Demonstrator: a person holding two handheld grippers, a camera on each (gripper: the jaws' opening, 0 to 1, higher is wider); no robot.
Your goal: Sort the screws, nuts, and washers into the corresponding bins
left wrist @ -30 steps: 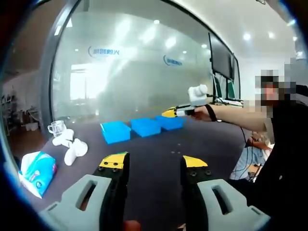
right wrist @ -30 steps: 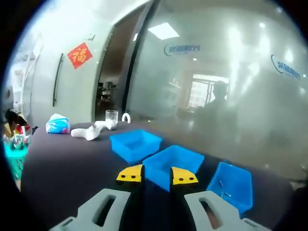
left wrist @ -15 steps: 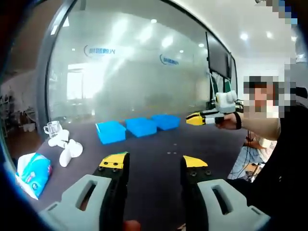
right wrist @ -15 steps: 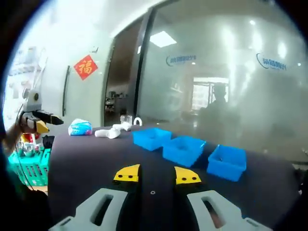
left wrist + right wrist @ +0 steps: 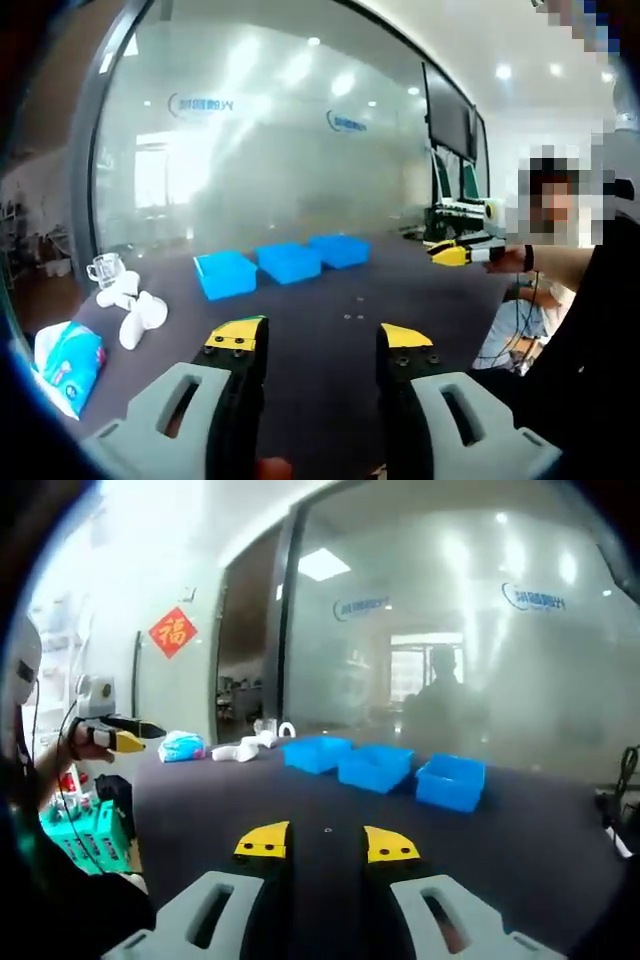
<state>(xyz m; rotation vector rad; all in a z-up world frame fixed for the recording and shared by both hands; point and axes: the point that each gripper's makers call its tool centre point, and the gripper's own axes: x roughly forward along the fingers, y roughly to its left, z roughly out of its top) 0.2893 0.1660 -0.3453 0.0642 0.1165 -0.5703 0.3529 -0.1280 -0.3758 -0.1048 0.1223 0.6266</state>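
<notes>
A dark worktop (image 5: 330,290) stretches toward a frosted glass wall, and three bright blue plastic bins (image 5: 283,262) sit in a row near its far edge, just beside one another. A few tiny metal fasteners (image 5: 352,316) lie loose in the middle of the worktop, well apart from the bins; they are too small to tell whether they are screws, nuts or washers. The left hand-held gripper (image 5: 318,345) hangs above the near edge with its yellow-tipped jaws spread wide and nothing between them. The right hand-held gripper (image 5: 325,842) is also released, its jaws parted over the dark surface and holding nothing; in the left gripper view it reaches in over the right edge of the worktop (image 5: 455,254), gripped in a person's hand (image 5: 505,258). Toward the worktop's left edge lie several white plastic pieces (image 5: 132,312), with a clear glass cup (image 5: 103,268) behind them and a turquoise tissue pack (image 5: 67,358) at the near left corner. From the right gripper view the bins (image 5: 385,768) line the far side.
</notes>
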